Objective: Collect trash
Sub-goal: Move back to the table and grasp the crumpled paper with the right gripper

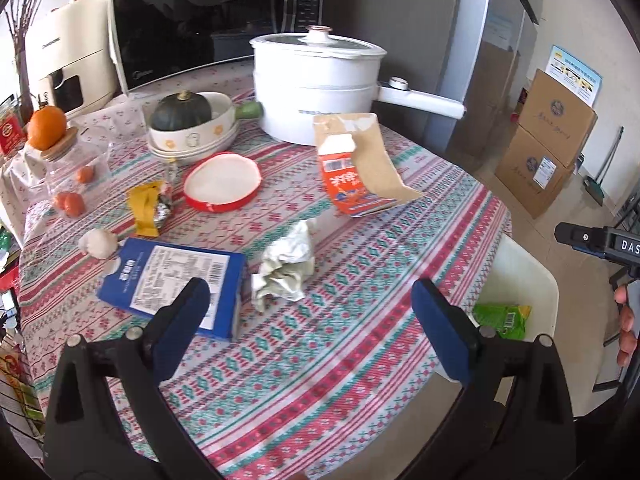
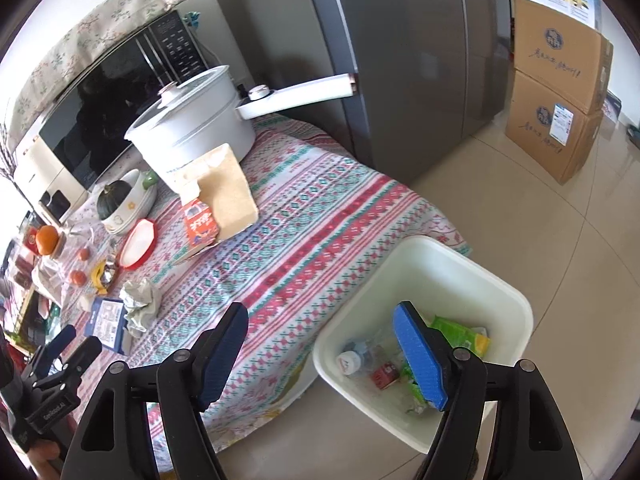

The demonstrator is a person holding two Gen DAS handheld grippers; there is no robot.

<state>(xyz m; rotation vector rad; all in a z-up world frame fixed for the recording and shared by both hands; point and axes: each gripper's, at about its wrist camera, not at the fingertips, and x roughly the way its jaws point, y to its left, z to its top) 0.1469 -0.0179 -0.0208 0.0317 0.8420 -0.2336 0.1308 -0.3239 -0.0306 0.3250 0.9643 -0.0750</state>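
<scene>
My left gripper (image 1: 310, 300) is open and empty above the patterned tablecloth (image 1: 360, 264), just short of a crumpled paper wad (image 1: 286, 268) and a blue carton (image 1: 172, 284). An orange milk carton (image 1: 352, 184) lies on brown cardboard (image 1: 380, 160). A yellow and foil wrapper (image 1: 150, 208) and a small white ball (image 1: 98, 242) lie at the left. My right gripper (image 2: 324, 352) is open and empty over the table edge and the white bin (image 2: 500, 292) on the floor. The bin holds a green packet (image 2: 460, 332), a bottle (image 2: 356, 356) and a small red item (image 2: 384, 376).
A white electric pot (image 1: 316, 84), a pumpkin in stacked bowls (image 1: 184, 120), a red-rimmed dish (image 1: 222, 182), a microwave (image 1: 192, 20) and a jar topped with an orange (image 1: 48, 128) crowd the table's back. A fridge (image 2: 400, 60) and stacked cardboard boxes (image 2: 556, 92) stand beyond.
</scene>
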